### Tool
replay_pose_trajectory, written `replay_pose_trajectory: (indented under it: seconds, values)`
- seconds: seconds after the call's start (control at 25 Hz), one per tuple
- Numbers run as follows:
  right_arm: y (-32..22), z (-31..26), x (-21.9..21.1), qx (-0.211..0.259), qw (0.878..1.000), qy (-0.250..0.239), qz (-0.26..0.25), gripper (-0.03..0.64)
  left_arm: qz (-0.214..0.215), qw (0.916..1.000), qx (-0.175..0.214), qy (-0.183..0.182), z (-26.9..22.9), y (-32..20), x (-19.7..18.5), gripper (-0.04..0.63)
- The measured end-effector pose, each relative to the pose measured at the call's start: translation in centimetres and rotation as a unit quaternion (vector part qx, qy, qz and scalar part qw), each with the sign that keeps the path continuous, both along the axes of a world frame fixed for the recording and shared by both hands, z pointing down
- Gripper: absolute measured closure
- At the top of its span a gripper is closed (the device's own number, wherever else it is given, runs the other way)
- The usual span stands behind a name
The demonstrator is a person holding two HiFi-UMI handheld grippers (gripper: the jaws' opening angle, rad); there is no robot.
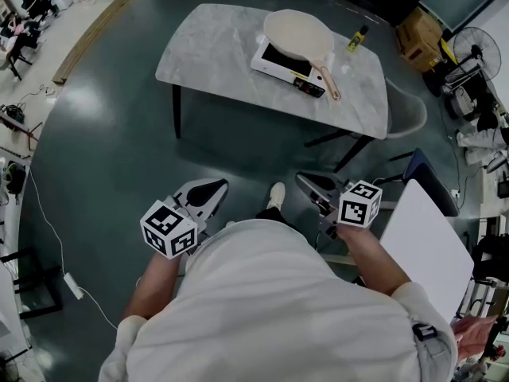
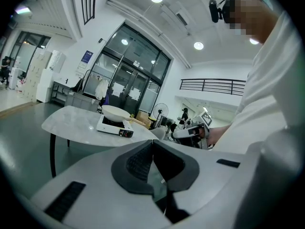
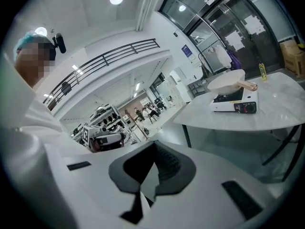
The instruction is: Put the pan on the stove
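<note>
Pan (image 1: 298, 34): in the head view it lies on the stove (image 1: 280, 58), far out on the marble table (image 1: 215, 62); its handle (image 1: 328, 79) juts past the stove towards the table's near edge
Task standing: judging by that, the pan already seems placed, though it looks to cover the stove's far part more than the near part
Head view, grippers: the left gripper (image 1: 205, 193) and the right gripper (image 1: 312, 184) are held close in front of the person's body, well apart from the table, both pointing towards it
Head view, neighbours: a small yellow bottle (image 1: 358, 38) stands near the pan, on the far side of the handle
Left gripper view, tool: the jaws are pressed together with nothing between them; pan, stove and table show small and far beyond the tips
Left gripper view, pose: the gripper points nearly level, dipped a little, and the other gripper shows off to the side in a hand
Right gripper view, tool: the pads meet along one line, holding nothing; the pan shows distant, resting on the stove with its handle out to the side
Right gripper view, pose: tipped slightly down, aimed to one side of the table, not at the pan
Risk, handle: the jutting handle could be knocked by an approaching gripper, which would slide or tip the pan off the stove
Risk, grip: closed jaws would only push the handle; they must part before any re-seating
Risk, bottle: a wide swing near the handle could topple it
</note>
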State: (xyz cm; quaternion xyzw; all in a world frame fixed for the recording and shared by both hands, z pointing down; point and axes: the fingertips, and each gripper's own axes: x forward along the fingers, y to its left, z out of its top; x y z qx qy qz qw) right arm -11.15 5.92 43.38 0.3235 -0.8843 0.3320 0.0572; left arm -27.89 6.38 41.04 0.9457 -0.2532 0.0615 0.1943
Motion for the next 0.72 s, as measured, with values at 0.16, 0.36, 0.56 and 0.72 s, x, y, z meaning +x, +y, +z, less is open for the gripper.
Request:
replay_pose_trajectory:
  seconds: [0.16,0.36,0.56,0.72]
  values:
    - [0.0,0.3,-0.2,-0.002,1.000,0.002,-0.004,0.612,-0.004,1.0000,-0.006,-0.001,0.4,0.1,-0.3,0.575]
    - [0.3,0.6,-0.3,-0.005,1.000,0.003,-0.006,0.612,-0.006,0.9999,-0.011,-0.003,0.9,0.5,-0.4,0.576]
    - [0.5,0.5,-0.4,-0.005,1.000,0.003,-0.008,0.612,0.000,0.9999,-0.013,-0.004,0.8,0.8,-0.1,0.575]
    - [0.3,1.0,-0.4,-0.006,1.000,0.005,-0.011,0.612,-0.001,0.9999,-0.015,-0.004,1.2,0.5,-0.1,0.575]
